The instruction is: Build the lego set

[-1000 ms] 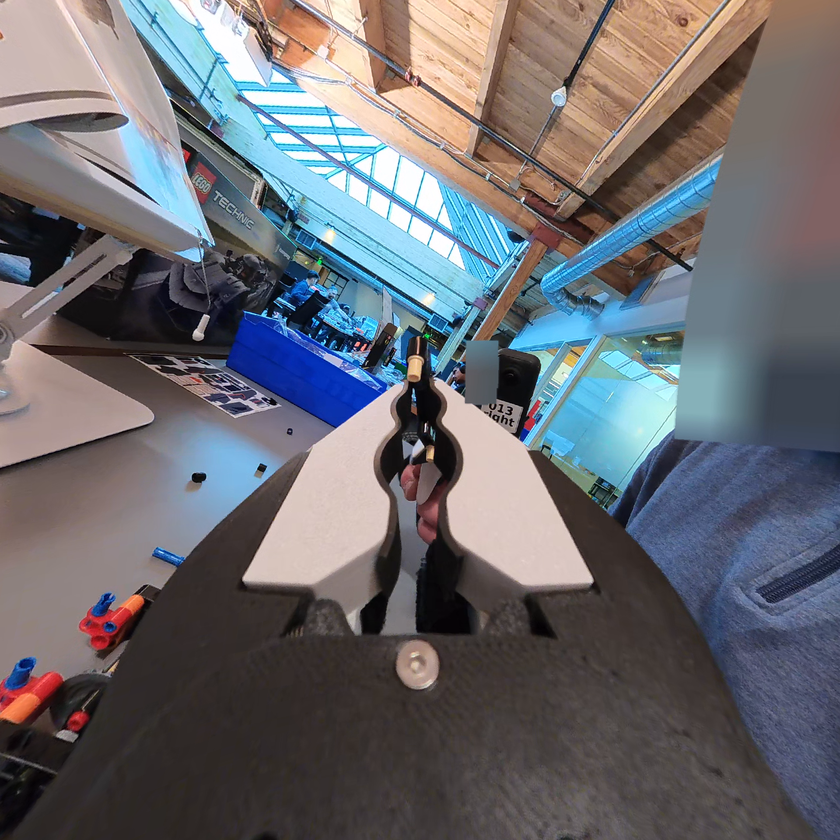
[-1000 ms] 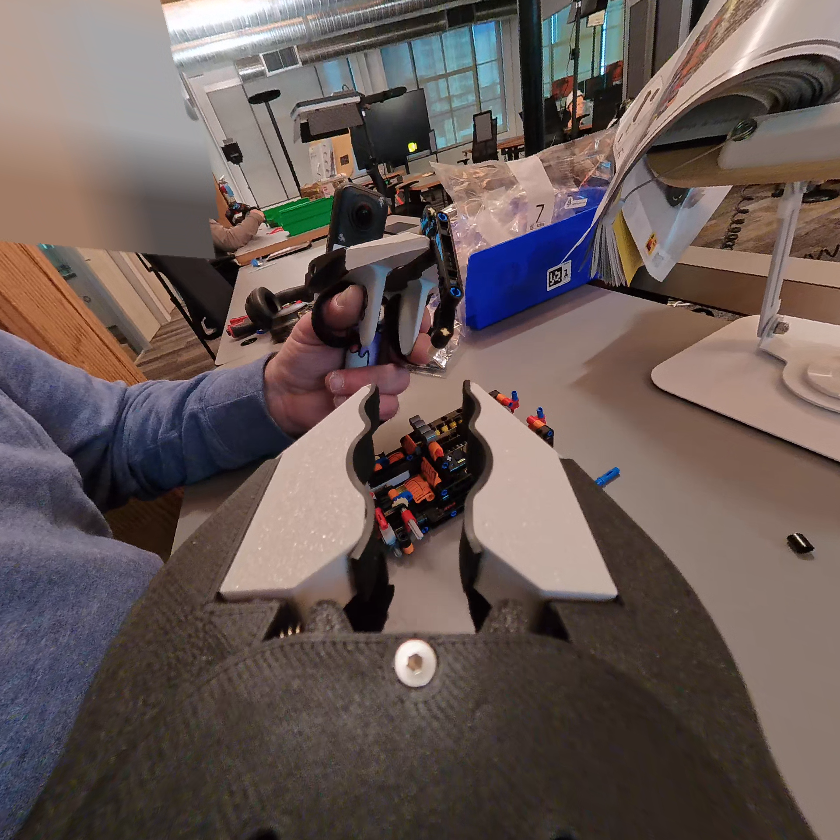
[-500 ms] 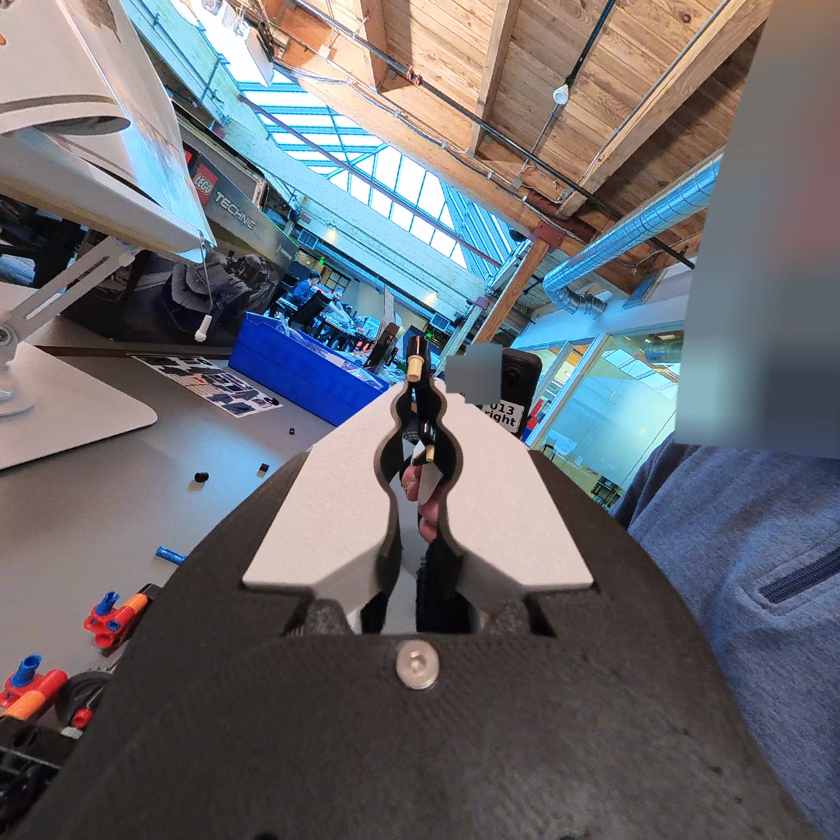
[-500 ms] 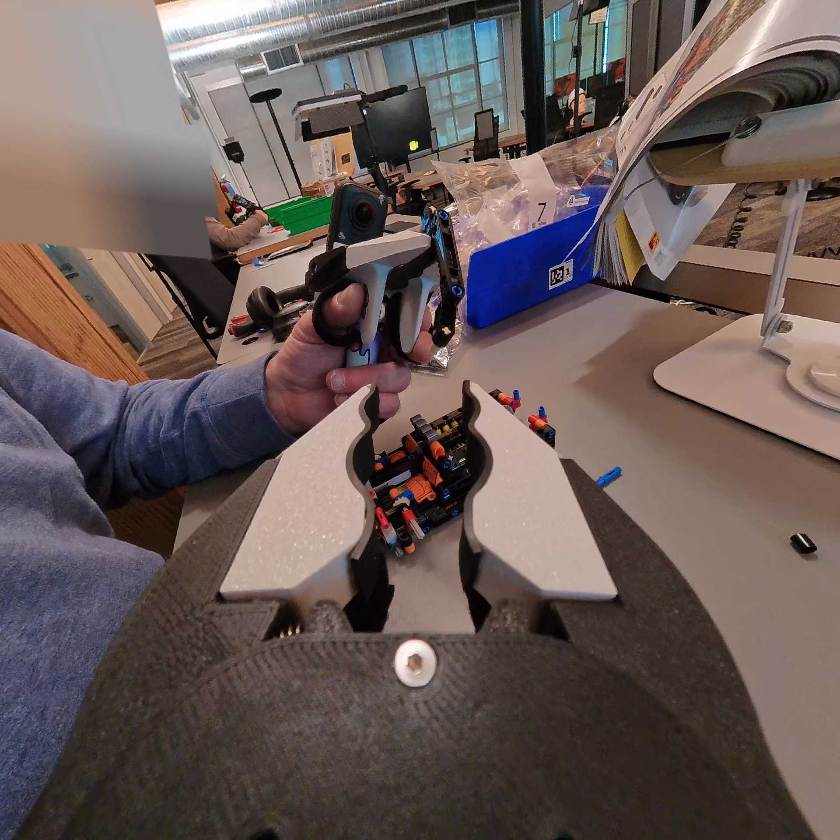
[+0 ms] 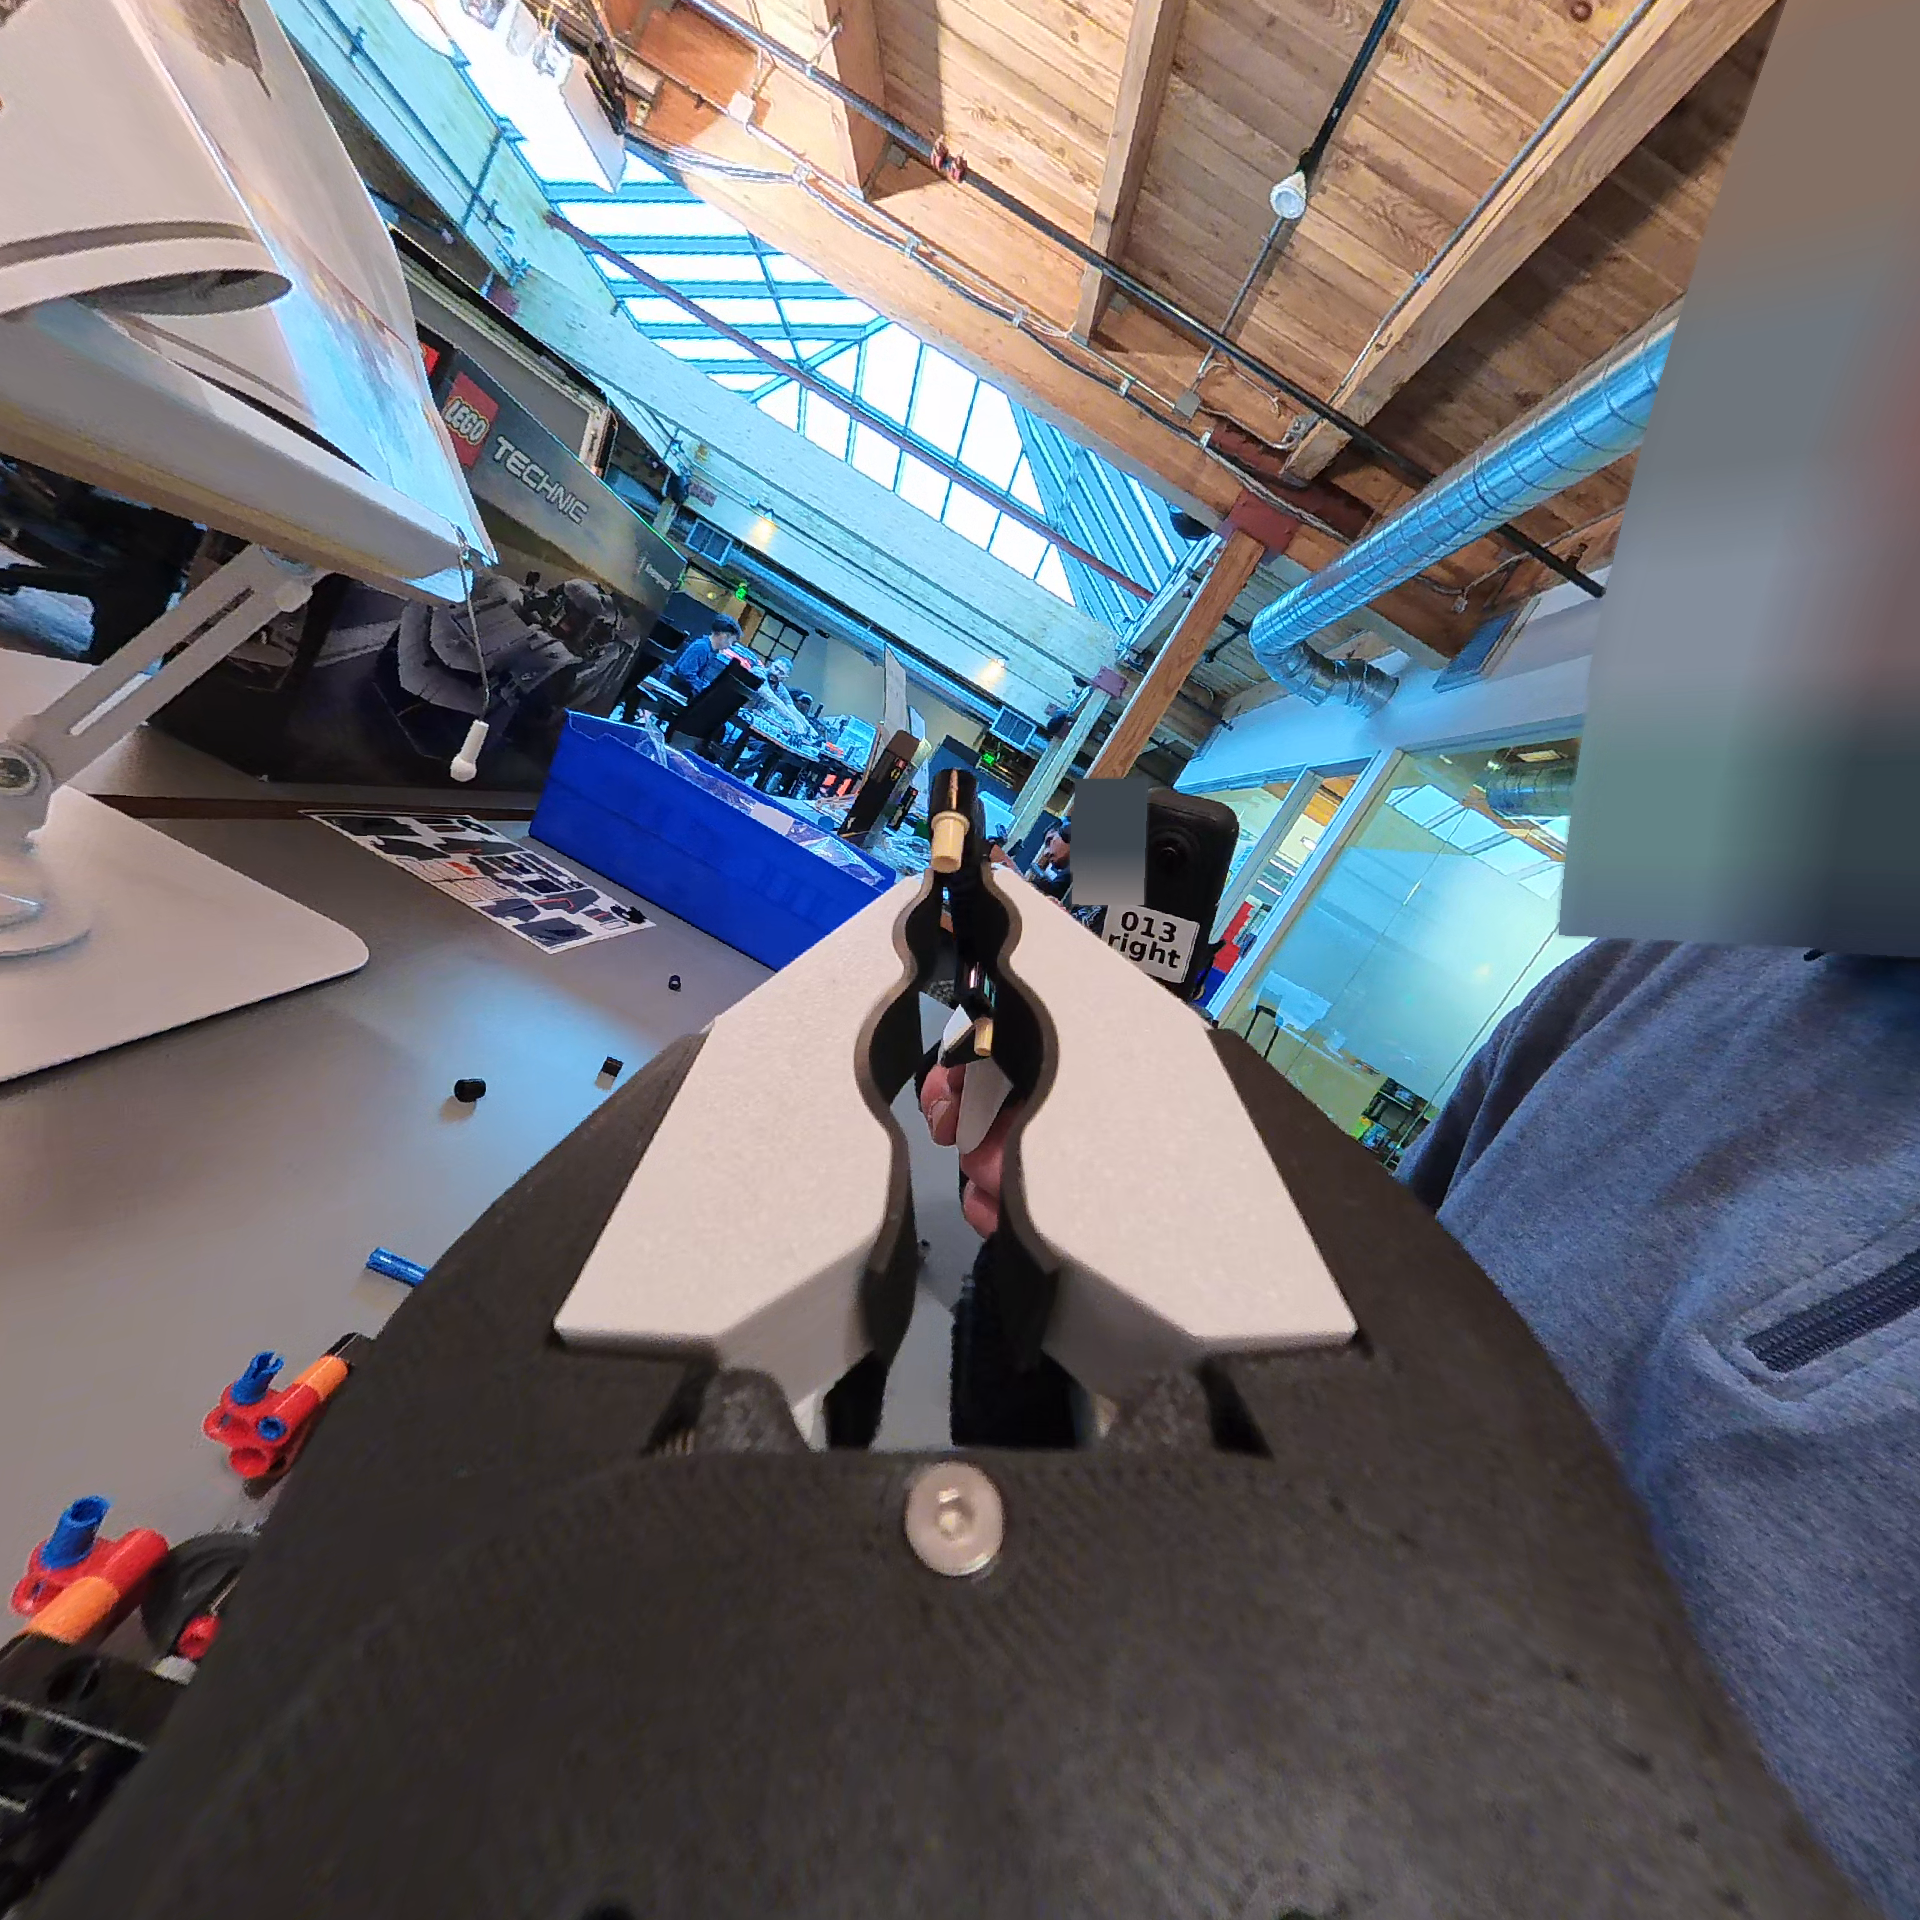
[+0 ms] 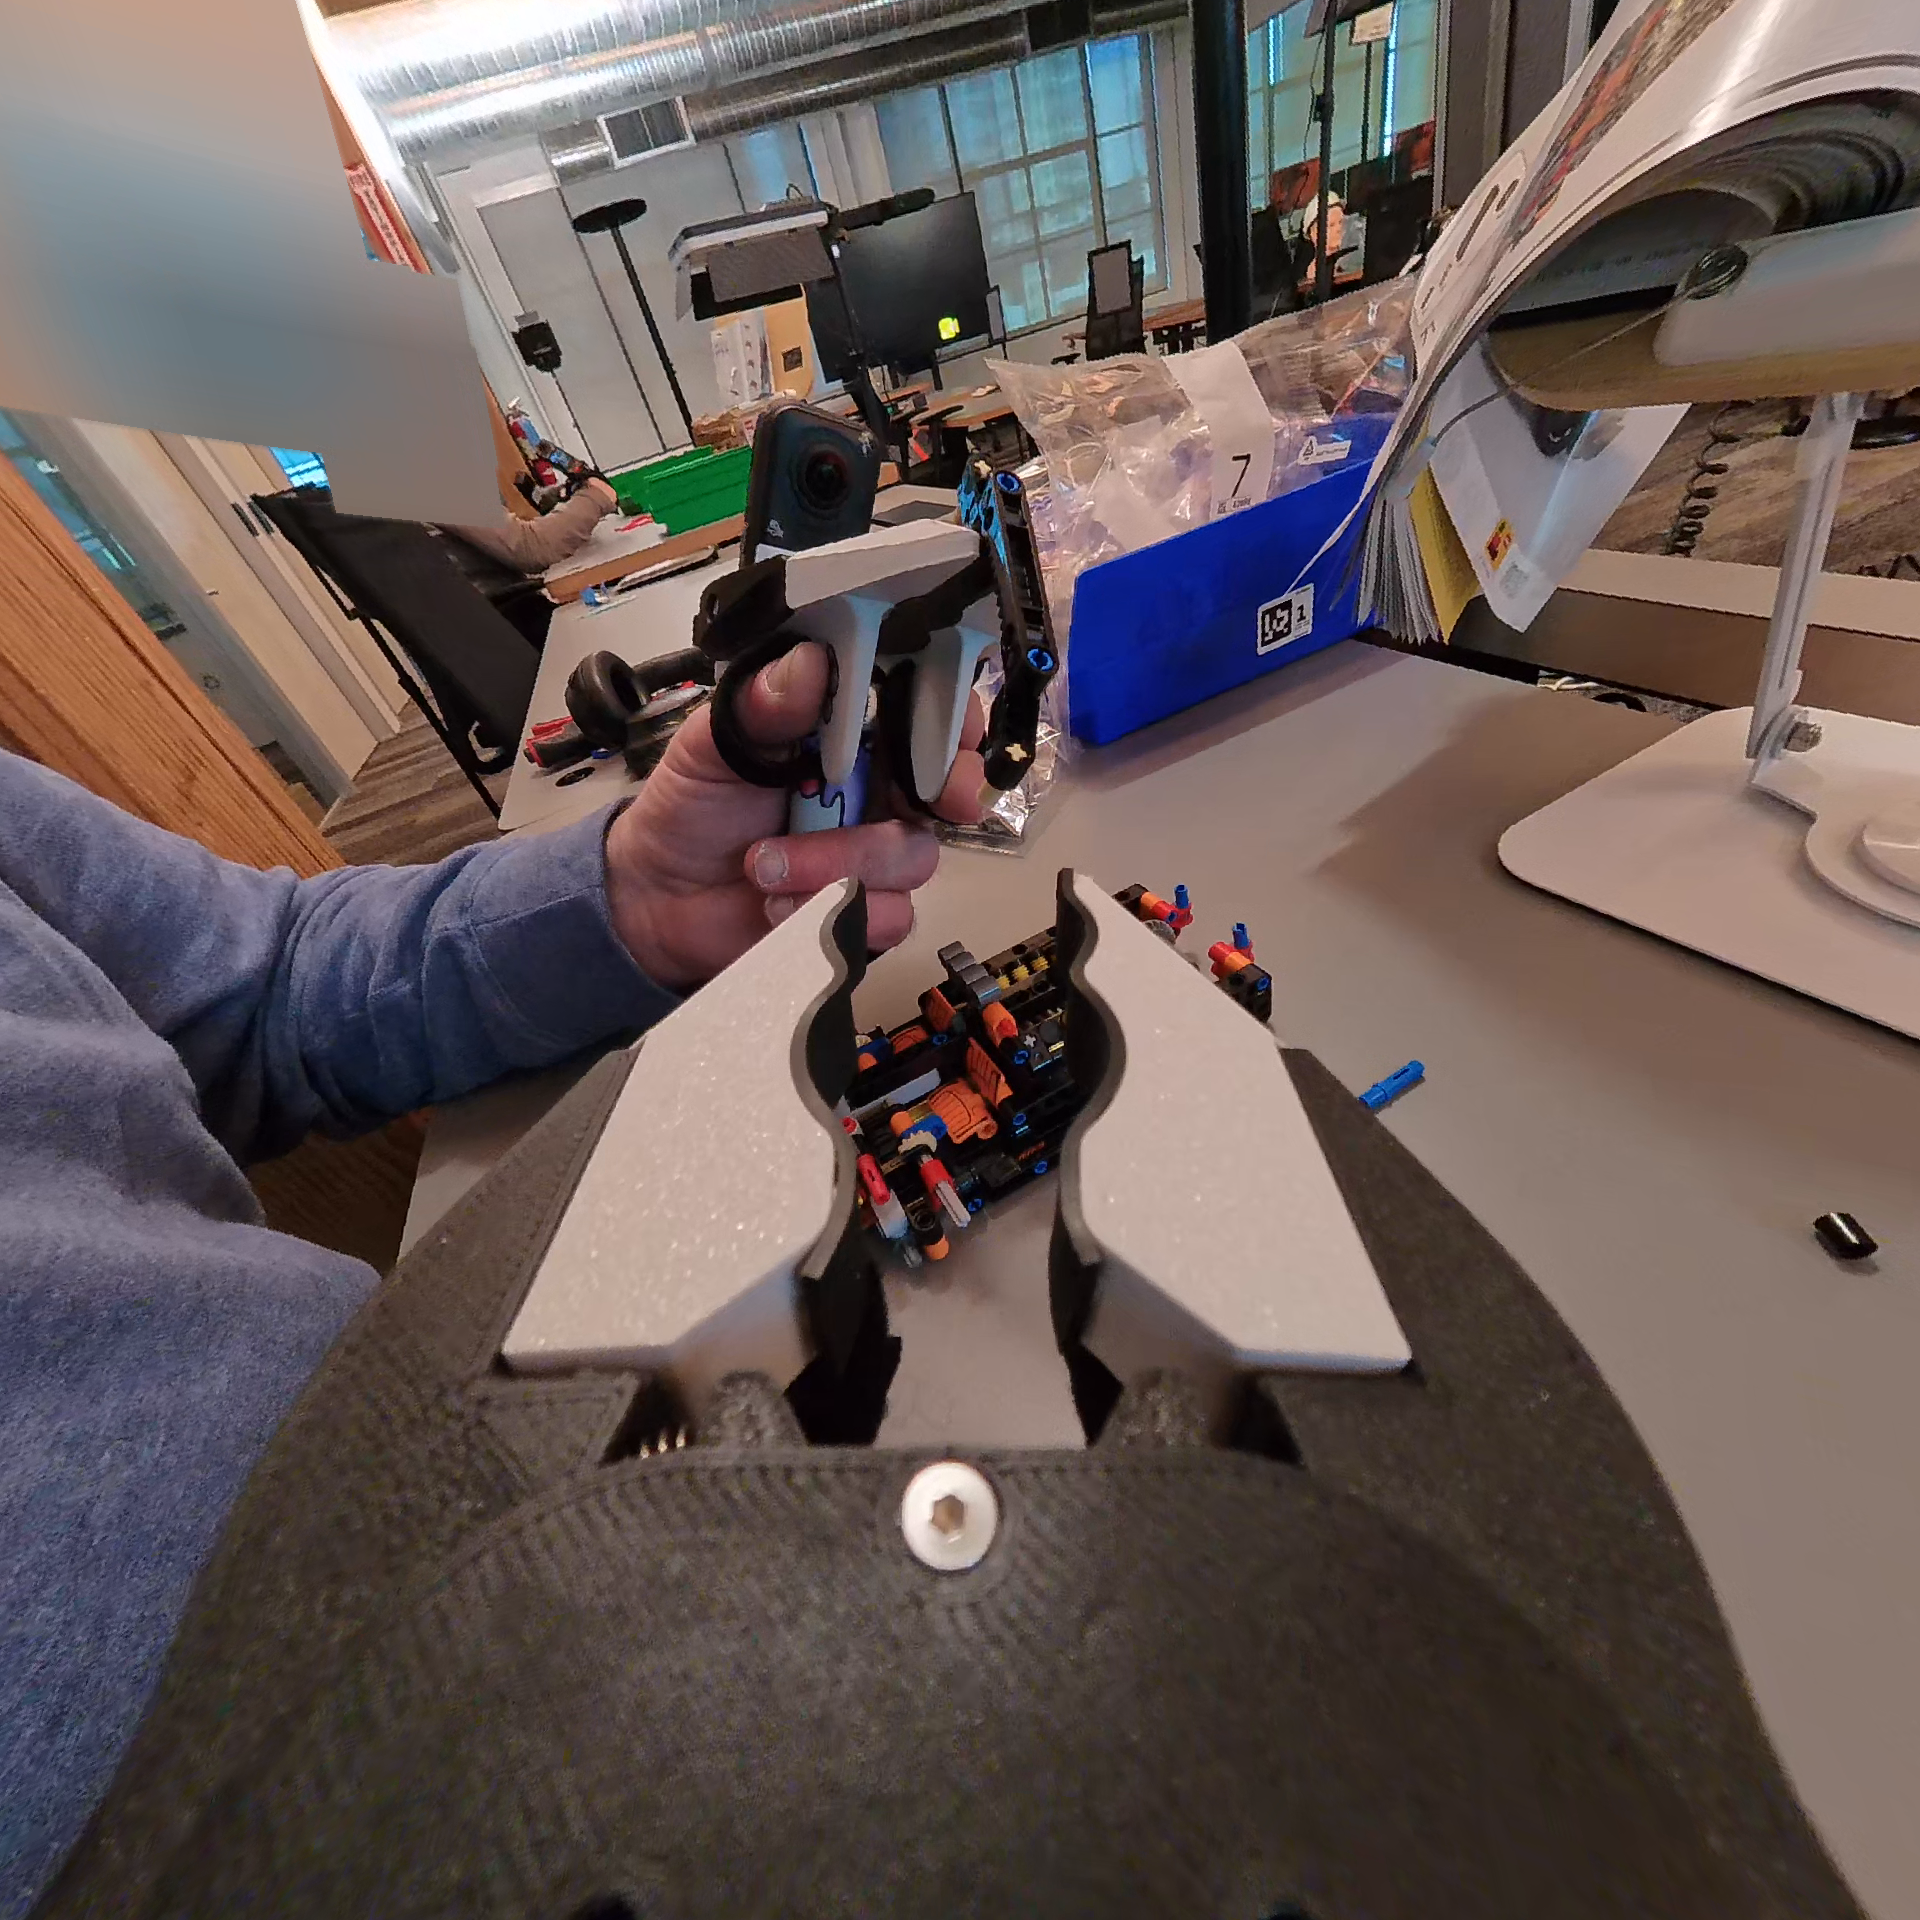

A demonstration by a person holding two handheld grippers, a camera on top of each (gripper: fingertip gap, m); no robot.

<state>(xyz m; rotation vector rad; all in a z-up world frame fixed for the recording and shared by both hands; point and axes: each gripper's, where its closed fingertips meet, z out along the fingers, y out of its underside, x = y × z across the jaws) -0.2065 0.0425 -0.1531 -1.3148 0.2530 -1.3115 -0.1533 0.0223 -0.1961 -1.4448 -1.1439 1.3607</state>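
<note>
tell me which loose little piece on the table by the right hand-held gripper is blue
The blue pin, lying on the grey table just right of the right hand-held gripper. The other loose piece, a small black connector, lies farther right.

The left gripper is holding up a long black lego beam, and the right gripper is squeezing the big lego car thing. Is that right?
Not quite. The right gripper is open and holds nothing; the lego build sits on the table beyond its fingers, as the right wrist view shows. The left gripper does grip the black beam.
</note>
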